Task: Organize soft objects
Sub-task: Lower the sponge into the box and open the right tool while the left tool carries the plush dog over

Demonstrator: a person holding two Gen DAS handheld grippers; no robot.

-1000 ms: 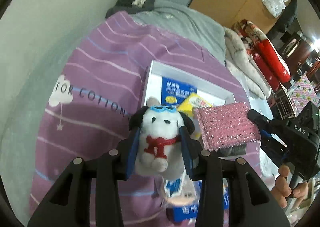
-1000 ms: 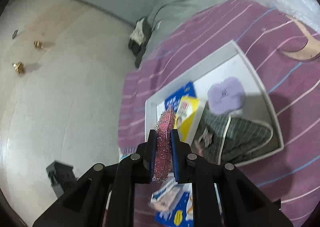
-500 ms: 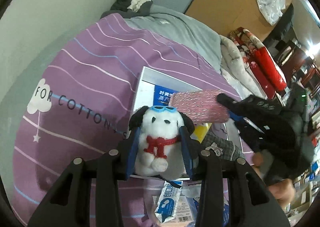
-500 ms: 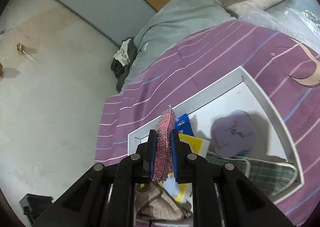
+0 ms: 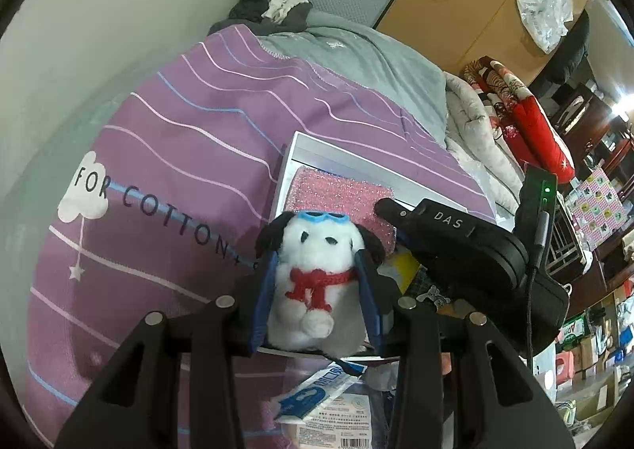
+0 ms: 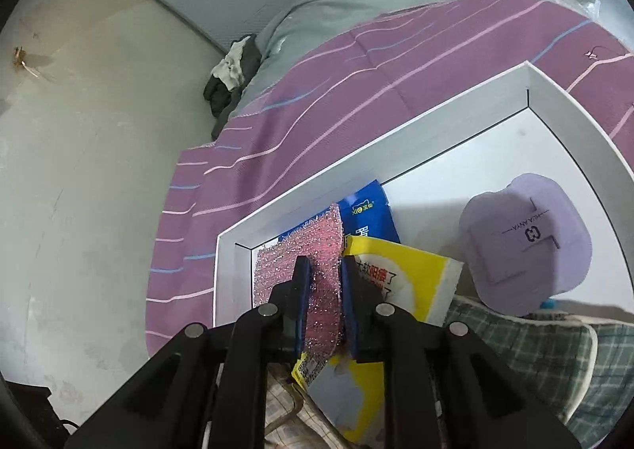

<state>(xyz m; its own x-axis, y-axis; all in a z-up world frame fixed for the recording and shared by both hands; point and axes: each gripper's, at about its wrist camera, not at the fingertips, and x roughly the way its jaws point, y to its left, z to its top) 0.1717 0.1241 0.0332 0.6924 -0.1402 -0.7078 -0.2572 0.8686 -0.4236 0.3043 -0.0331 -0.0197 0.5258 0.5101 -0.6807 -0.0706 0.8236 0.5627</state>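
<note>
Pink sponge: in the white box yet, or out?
In, not released: the pink sponge hangs inside the white box corner, right gripper fingers clamped on it.

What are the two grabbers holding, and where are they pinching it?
The left gripper squeezes the white plush dog by its sides. The right gripper pinches the pink glittery sponge by its near edge, low in the white tray.

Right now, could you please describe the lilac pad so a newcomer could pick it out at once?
On the purple striped bedspread lies a shallow white tray. Towards its far corner, on the bare floor, lies the lilac pad, beyond the checked cloth. It alone is flat, scallop-edged and pale purple, with small dark lettering.
</note>
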